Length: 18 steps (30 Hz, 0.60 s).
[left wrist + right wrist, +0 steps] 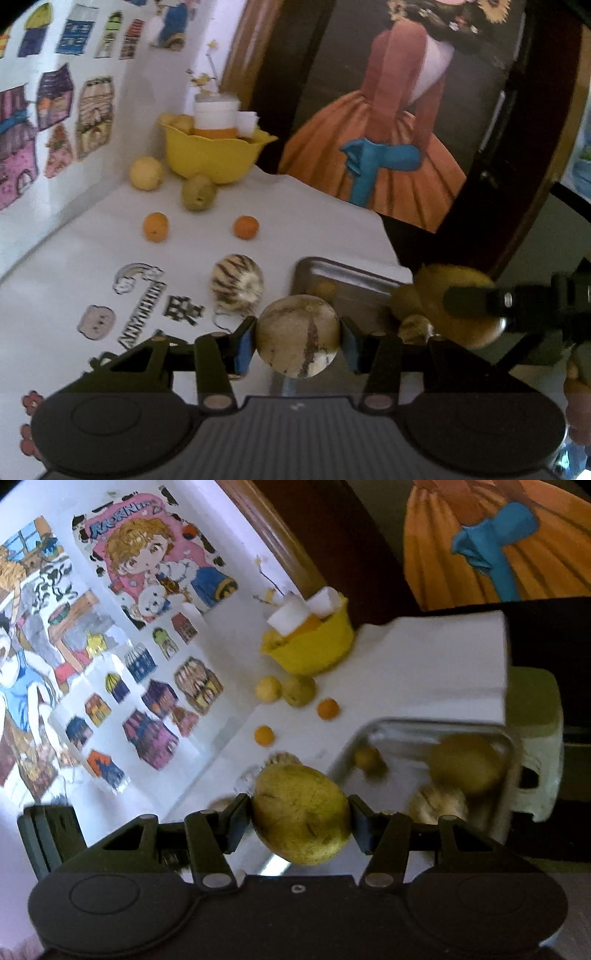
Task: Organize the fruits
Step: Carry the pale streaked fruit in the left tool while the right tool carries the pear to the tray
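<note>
tray (436,727) just ahead of both fruits. right gripper (301,814) clamped on pear (301,812), nearer; left gripper (297,338) clamped on melon (297,334), beside tray.

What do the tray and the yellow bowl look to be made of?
Tray: probably metal, polished; its floor mirrors the fruit lying in it and the rim glints. Yellow bowl: likely plastic, smooth and semi-matte; uniform opaque colour, thin moulded rim with a pouring lip.

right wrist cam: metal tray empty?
No, the metal tray already holds fruit: a large yellow-green fruit, a small round one and a pale one.
</note>
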Each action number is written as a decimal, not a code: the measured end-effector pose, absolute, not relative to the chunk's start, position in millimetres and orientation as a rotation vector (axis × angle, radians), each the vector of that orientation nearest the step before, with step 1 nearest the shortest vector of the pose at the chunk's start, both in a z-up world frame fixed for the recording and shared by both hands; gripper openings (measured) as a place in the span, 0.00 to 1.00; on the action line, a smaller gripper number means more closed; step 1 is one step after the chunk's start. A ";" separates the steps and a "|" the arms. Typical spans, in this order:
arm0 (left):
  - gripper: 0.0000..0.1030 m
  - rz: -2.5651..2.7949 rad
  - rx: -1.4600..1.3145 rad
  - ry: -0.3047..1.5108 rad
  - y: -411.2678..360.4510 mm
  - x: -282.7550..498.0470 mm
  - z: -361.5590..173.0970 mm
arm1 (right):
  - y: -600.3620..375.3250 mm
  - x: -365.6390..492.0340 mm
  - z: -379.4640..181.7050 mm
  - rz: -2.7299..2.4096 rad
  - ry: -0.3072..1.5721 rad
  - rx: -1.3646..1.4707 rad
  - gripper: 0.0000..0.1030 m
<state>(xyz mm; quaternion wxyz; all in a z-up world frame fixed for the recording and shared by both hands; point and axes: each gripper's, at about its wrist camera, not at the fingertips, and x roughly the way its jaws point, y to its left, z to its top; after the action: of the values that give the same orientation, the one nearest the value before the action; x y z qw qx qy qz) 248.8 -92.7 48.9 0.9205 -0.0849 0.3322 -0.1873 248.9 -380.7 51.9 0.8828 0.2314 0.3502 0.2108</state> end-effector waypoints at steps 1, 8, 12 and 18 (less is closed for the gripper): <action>0.50 -0.393 -0.165 0.683 -96.6 248.6 47.7 | -384.4 242.1 47.7 0.430 0.734 0.472 0.57; 0.50 -0.434 -0.141 0.710 -113.2 246.3 35.9 | -393.6 217.3 22.9 0.360 0.737 0.400 0.57; 0.50 -0.442 -0.120 0.719 -119.2 245.3 26.9 | -394.0 213.5 9.7 0.339 0.730 0.379 0.57; 0.50 -0.454 -0.088 0.733 -123.6 246.1 17.6 | -389.0 210.7 0.5 0.314 0.699 0.286 0.57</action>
<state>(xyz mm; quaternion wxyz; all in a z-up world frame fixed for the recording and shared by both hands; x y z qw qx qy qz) 246.1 -123.6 17.6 0.9076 -0.0428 0.3549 -0.2202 210.7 -389.0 0.5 0.9176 0.1389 0.3397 0.1527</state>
